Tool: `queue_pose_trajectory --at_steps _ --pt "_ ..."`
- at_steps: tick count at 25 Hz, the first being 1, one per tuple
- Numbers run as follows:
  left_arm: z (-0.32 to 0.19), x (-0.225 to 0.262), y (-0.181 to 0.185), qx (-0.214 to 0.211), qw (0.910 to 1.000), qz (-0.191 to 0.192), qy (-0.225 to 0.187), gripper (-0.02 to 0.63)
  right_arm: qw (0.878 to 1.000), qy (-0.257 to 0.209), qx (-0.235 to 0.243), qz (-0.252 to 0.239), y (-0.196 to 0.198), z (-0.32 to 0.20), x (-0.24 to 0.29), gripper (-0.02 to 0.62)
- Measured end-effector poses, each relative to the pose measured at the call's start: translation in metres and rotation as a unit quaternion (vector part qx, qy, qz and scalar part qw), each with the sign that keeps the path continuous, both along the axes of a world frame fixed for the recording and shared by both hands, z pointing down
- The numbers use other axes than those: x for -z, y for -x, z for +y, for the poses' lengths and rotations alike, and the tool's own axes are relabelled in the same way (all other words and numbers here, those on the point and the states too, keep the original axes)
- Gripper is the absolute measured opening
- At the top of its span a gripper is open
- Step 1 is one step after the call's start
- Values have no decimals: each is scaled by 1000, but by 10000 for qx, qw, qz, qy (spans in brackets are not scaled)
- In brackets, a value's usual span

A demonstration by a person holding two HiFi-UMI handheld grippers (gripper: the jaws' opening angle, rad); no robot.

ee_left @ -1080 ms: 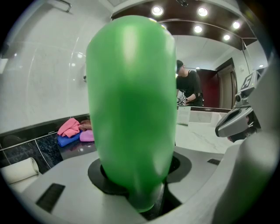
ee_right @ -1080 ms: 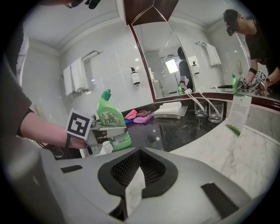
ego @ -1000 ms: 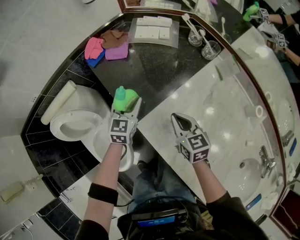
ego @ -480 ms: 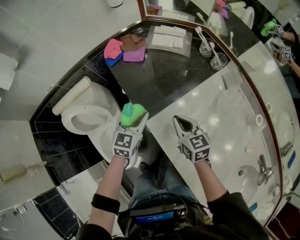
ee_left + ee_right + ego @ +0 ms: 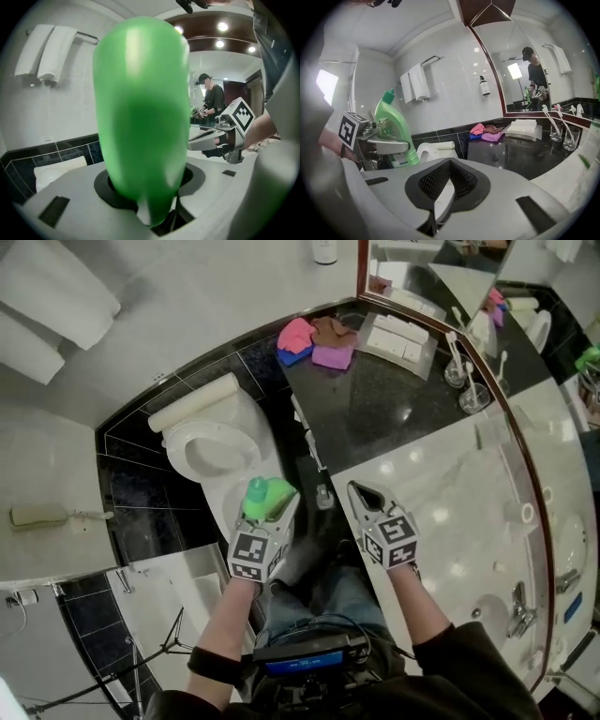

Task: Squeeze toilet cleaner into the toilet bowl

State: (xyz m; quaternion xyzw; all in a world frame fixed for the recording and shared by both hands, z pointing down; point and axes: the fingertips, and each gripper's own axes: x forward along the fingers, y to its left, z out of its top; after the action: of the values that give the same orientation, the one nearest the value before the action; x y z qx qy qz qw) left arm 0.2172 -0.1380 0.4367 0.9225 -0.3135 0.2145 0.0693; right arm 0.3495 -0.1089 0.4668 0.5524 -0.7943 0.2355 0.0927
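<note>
The black counter (image 5: 375, 413) carries a heap of coloured cloths (image 5: 330, 345), a white tray (image 5: 398, 334) — and two glasses (image 5: 475, 397).

Left tongs (image 5: 268, 505) clamp the green bottle (image 5: 140, 117); right tongs (image 5: 359, 491) pressed together, empty.

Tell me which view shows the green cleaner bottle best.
The right gripper view: the green cleaner bottle appears side-on, with cap, neck and label. The left gripper view shows only its body, close and blurred. The head view shows just its cap and shoulder from above.
</note>
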Motion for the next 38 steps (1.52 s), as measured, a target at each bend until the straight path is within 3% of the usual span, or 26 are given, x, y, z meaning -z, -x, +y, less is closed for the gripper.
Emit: queue_pose_trajectory --at_steps 14,23,32,38 --pt "45 28 213 1047 9943 -55 -202 204 9959 -174 879 154 187 13 27 12" --pt "85 33 306 1201 9927 -63 -128 206 9919 -218 1230 242 289 34 28 12" --pt "118 42 343 1111 9937 20 -113 206 9904 -338 1278 407 328 58 52 12" --pt "128 52 348 1480 9888 84 -180 206 9822 -348 1792 447 341 70 62 12"
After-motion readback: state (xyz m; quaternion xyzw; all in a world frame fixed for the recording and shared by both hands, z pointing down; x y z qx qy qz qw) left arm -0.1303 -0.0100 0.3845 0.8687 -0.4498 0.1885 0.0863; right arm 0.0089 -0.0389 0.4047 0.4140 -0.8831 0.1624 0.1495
